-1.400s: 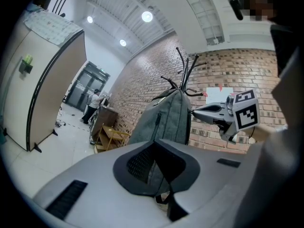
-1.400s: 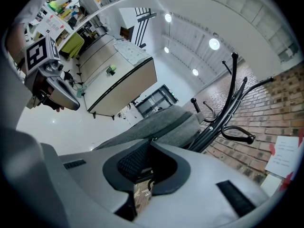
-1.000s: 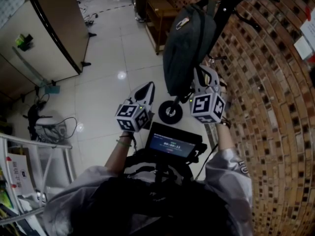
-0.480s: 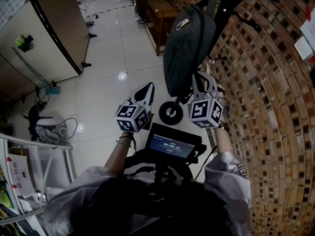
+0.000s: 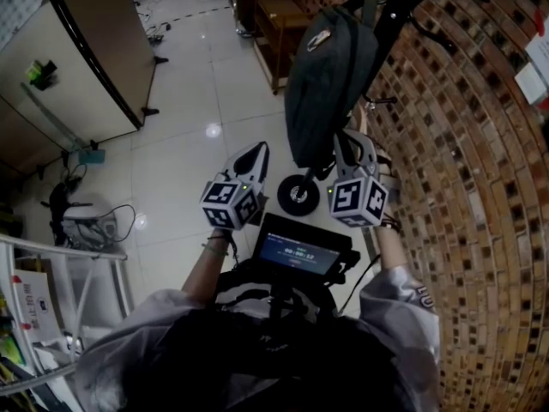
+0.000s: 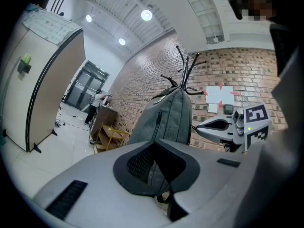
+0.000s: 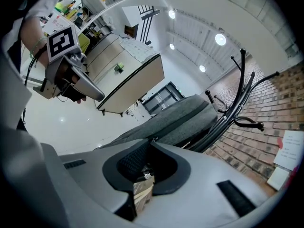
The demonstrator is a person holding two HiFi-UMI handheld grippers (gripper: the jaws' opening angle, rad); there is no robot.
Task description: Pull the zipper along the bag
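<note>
A grey bag (image 5: 330, 84) hangs from a black coat stand (image 5: 396, 7) by the brick wall. My right gripper (image 5: 347, 137) is at the bag's lower right edge. In the right gripper view the right gripper (image 7: 151, 141) is shut on the zipper pull (image 7: 144, 184), a small metal ring with a tan tab; its jaws have just been opening a little with the pull still between them. The bag (image 7: 175, 118) stretches away behind it. My left gripper (image 5: 257, 151) hovers left of the bag's bottom, shut and apart from it. In the left gripper view the bag (image 6: 166, 118) and its dark zipper line (image 6: 158, 122) hang straight ahead.
A scooter wheel (image 5: 298, 196) stands on the floor under the bag. A wooden shelf (image 5: 279, 24) is by the brick wall (image 5: 480, 187). A tall partition (image 5: 94, 50) and a metal rack (image 5: 51, 281) are at the left. A small screen (image 5: 300, 251) sits at my chest.
The right gripper has sunk a little along the bag's lower edge, toward me in the head view. The left gripper has kept still.
</note>
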